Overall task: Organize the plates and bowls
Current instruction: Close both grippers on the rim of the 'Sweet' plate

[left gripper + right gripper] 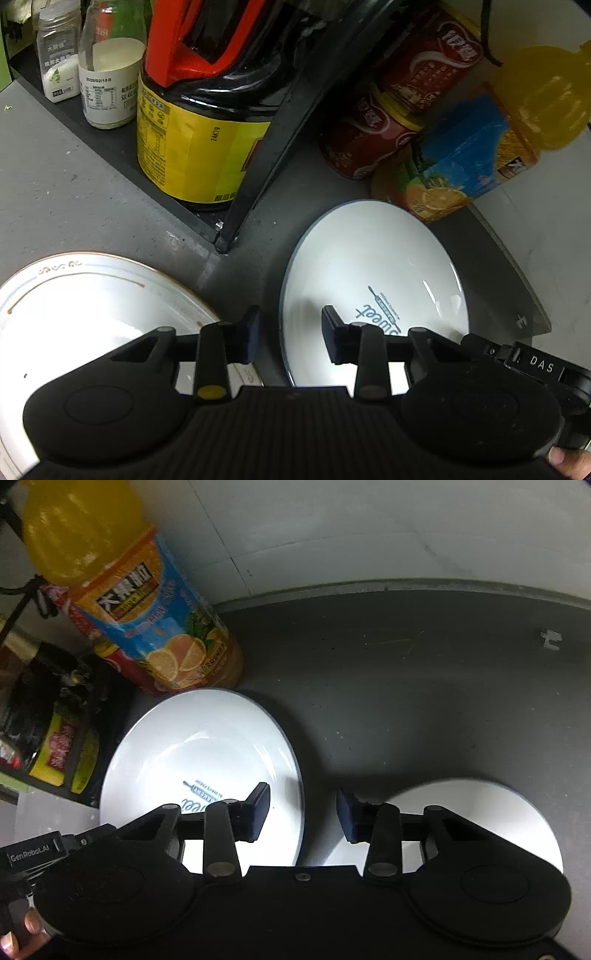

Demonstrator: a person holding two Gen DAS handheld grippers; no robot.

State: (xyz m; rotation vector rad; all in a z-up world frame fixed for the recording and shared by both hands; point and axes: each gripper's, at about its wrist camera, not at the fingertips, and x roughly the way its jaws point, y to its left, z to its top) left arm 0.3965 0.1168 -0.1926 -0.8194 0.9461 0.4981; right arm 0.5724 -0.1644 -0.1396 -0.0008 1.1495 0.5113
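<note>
Between your two hand-held grippers sits the printed plate (373, 280), white with a thin blue-grey rim and blue lettering, flat on the dark grey surface (424, 686). It is round, so no long axis to line up with; what counts is which rim edge you take.

From the left hand-held gripper (290, 338) it lies ahead and to the right: the right finger is over the plate's near-left part, the left finger is over bare surface in the gap. Jaws stand wide, holding nothing.

From the right hand-held gripper (303, 814) it lies ahead and to the left: the left finger hangs over the plate's right side, the right finger is past the rim, so the jaws straddle that edge. Wide too, empty. Height above the rim cannot be told from either view.

Both are about equally near; my call is the right one is better placed, since the rim already falls between its fingers.

Further out: a gold-trimmed plate (85, 306) just left of the left tool, and a plain white plate (476, 819) under the right tool's right side, well clear of the printed one. An orange juice bottle (155, 620) stands just behind the printed plate's far edge, nearly touching; watch it when lifting. Red cans (373, 136) and a rack leg (266, 147) sit behind left.
</note>
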